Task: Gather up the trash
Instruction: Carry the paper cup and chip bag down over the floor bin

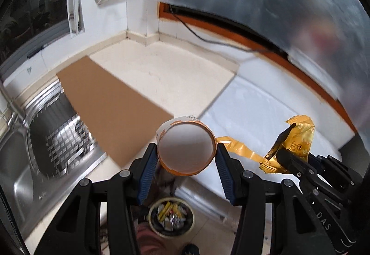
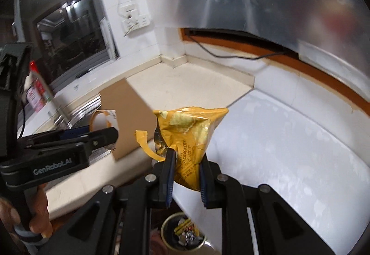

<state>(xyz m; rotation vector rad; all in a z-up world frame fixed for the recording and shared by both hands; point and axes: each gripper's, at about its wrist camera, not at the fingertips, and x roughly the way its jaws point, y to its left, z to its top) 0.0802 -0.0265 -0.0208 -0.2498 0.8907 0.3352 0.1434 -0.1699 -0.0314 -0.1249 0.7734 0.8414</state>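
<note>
In the left wrist view, the left hand-held gripper is clamped on a paper cup, its blue pads pressed against either side of the cup's orange-rimmed mouth, which faces the camera. The cup hangs over the cream counter, beside a brown cardboard sheet and a steel sink. To the right, the right hand-held gripper grips a yellow cracker packet, a torn strip trailing towards the cup. Far below, between the fingers, stands a round trash bin holding scraps. In the right wrist view, the right hand-held gripper pinches the lower end of the yellow cracker packet, which stands upright above the counter's edge. The left hand-held gripper reaches in from the left with the paper cup, a person's hand on its handle. The trash bin lies below; its contents are blurred, perhaps wrappers and foil.
</note>
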